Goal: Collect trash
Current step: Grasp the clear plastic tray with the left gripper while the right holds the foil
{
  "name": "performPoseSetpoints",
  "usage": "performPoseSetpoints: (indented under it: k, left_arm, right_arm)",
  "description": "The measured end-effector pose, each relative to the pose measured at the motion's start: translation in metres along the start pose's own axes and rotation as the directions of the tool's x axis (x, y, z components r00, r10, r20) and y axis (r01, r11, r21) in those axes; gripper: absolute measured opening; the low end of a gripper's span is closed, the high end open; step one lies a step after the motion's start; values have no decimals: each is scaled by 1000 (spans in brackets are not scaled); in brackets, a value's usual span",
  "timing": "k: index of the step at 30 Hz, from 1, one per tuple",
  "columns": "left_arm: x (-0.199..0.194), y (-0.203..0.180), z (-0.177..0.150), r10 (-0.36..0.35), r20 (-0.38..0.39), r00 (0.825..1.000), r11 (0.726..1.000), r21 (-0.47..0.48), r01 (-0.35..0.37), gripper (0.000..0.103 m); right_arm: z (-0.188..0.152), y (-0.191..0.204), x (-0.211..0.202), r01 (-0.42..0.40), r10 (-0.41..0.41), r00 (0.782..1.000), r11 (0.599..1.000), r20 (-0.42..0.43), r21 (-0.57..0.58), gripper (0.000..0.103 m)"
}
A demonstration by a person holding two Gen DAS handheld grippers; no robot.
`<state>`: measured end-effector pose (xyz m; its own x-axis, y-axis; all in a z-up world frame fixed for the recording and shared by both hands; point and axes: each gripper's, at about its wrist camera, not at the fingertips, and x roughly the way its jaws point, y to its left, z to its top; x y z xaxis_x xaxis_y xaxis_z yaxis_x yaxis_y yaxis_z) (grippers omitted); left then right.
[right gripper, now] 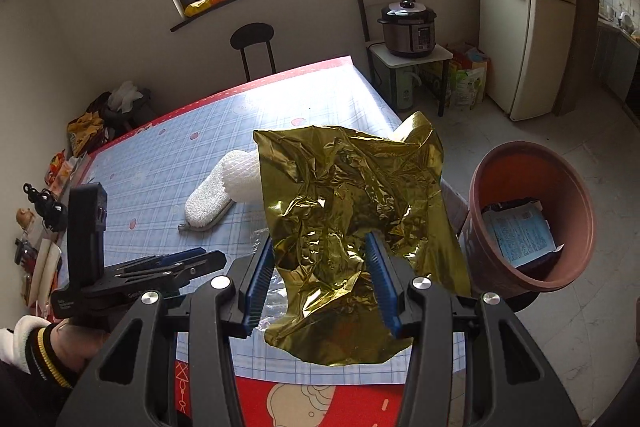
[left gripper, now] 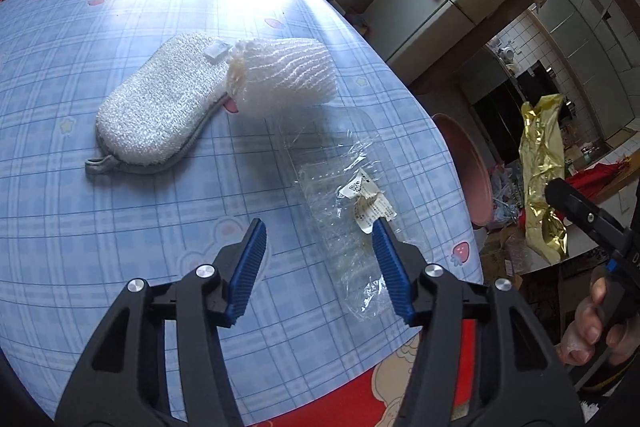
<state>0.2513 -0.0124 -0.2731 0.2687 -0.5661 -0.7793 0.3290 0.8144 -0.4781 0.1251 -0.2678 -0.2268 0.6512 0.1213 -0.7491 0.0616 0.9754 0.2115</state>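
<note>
The right claw [right gripper: 322, 263] pinches a crumpled sheet of shiny gold foil wrapper [right gripper: 348, 195] between its blue ribbed pads and holds it in the air, above the near edge of the desk [right gripper: 168, 163] with the blue checked cloth. Just to its right stands a round terracotta-coloured plastic bin [right gripper: 532, 211] with a blue printed paper [right gripper: 520, 231] lying inside.

The left claw [left gripper: 320, 251] hangs spread over the desk with nothing between its pads; its right pad sits at the edge of a flattened clear plastic wrapper with a white label [left gripper: 344, 195]. Further back on the desk lie a white oval scrubbing sponge [left gripper: 160, 103] and, touching it, a white foam net sleeve [left gripper: 284, 71]
</note>
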Motion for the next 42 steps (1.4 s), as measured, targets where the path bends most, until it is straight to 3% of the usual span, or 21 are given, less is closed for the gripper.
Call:
performPoseSetpoints:
  k: [10, 19, 21, 22, 23, 36, 42]
  left_arm:
    - [63, -7, -1, 49, -104, 993, 995, -81, -57, 36]
    - [72, -25, 0, 144, -93, 985, 990, 10, -143, 34]
    - [76, -29, 2, 186, -92, 978, 982, 45, -183, 28]
    - [78, -31, 2, 192, -100, 976, 981, 54, -187, 18]
    - [78, -31, 2, 180, -98, 979, 983, 48, -176, 16]
    - [20, -48, -6, 134, 3, 991, 979, 154, -133, 10]
    - [-28, -50, -3, 137, 109, 985, 978, 142, -152, 10]
  right_arm:
    - [-17, -52, -32, 56, -59, 998, 995, 36, 80, 46]
    - [-18, -64, -36, 46, -53, 997, 993, 57, 109, 46]
    - [-17, -63, -35, 38, -44, 997, 994, 60, 105, 46]
    - [-16, -63, -35, 34, -40, 997, 994, 61, 102, 46]
    - [-17, -62, -35, 30, -36, 997, 995, 63, 98, 46]
    - [-6, -61, -38, 1, -10, 995, 996, 100, 94, 46]
    - [1, -65, -40, -12, 1, 993, 995, 121, 95, 46]
